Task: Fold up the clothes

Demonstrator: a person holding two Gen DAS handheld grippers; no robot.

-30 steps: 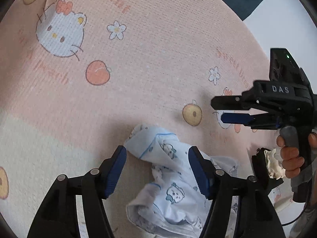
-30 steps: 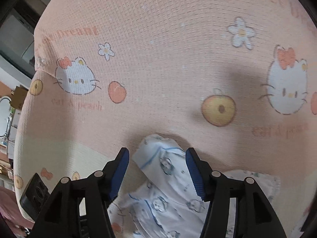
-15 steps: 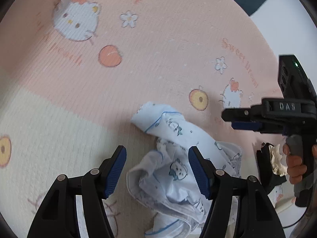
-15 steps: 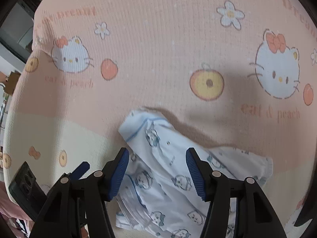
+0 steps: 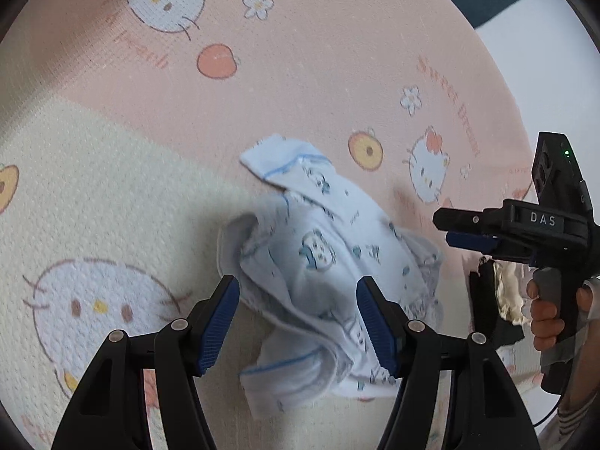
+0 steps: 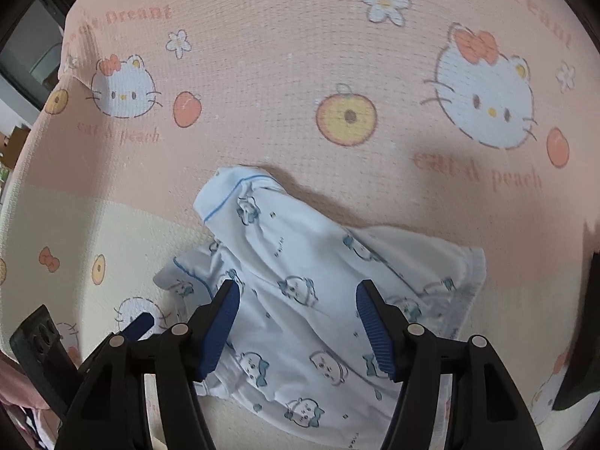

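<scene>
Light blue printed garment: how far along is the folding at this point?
Done: nothing looks folded. The light blue garment lies crumpled on the pink cartoon-print blanket, layers bunched and one sleeve or leg sticking out. In hand: nothing; the left gripper and right gripper are both open above the cloth. Left: grasping, spreading it flat, and every fold.

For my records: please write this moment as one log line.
task: fold clothes | garment: crumpled on blanket | both jaws: open, empty

right hand-held gripper (image 6: 298,324) jaws apart above crumpled white garment (image 6: 318,281) on blanket (image 6: 300,56).
</scene>
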